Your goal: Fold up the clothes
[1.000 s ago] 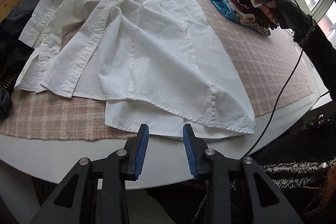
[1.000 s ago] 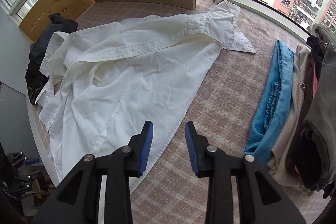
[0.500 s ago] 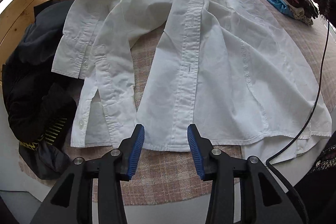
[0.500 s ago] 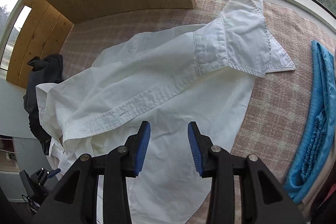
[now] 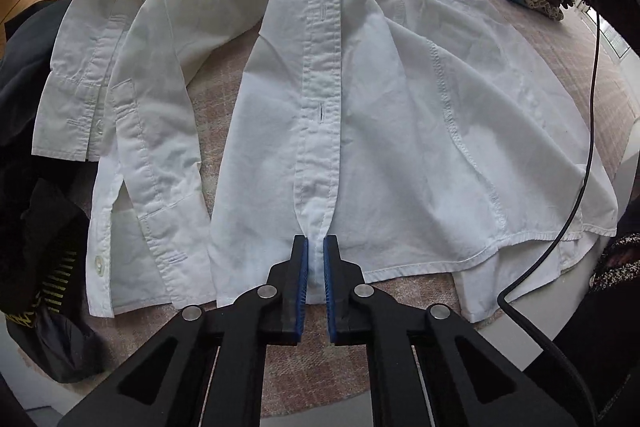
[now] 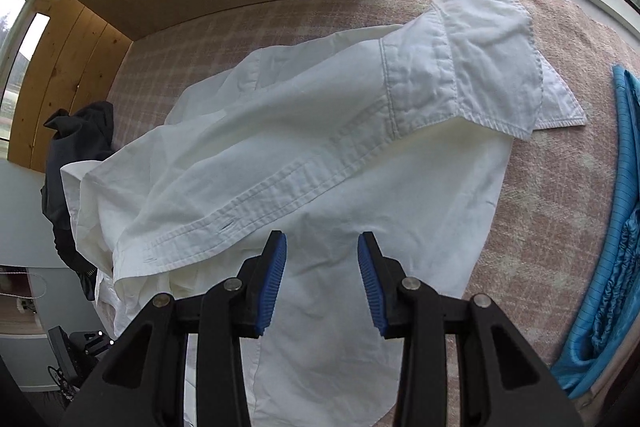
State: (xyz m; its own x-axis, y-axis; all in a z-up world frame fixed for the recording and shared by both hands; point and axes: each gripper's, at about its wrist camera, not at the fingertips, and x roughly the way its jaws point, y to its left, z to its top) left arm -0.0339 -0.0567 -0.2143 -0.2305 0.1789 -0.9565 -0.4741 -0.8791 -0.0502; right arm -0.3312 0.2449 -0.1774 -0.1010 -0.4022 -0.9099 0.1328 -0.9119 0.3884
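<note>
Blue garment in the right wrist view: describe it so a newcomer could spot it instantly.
Start at the pink plaid cloth covering the table, where the white shirt lies spread out. Look past the shirt's collar to the right edge of the view: the blue garment lies there in a long bunched strip. It is the only bright turquoise item, clear of the shirt.

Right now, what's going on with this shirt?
A person with a handheld gripper in each hand is starting to fold a white button-up shirt spread on a checked cloth. The left gripper is closing, its jaws pinching the bottom of the buttonhole placket at the hem. The right gripper hovers open above the shirt near the collar, gripping nothing yet.
</note>
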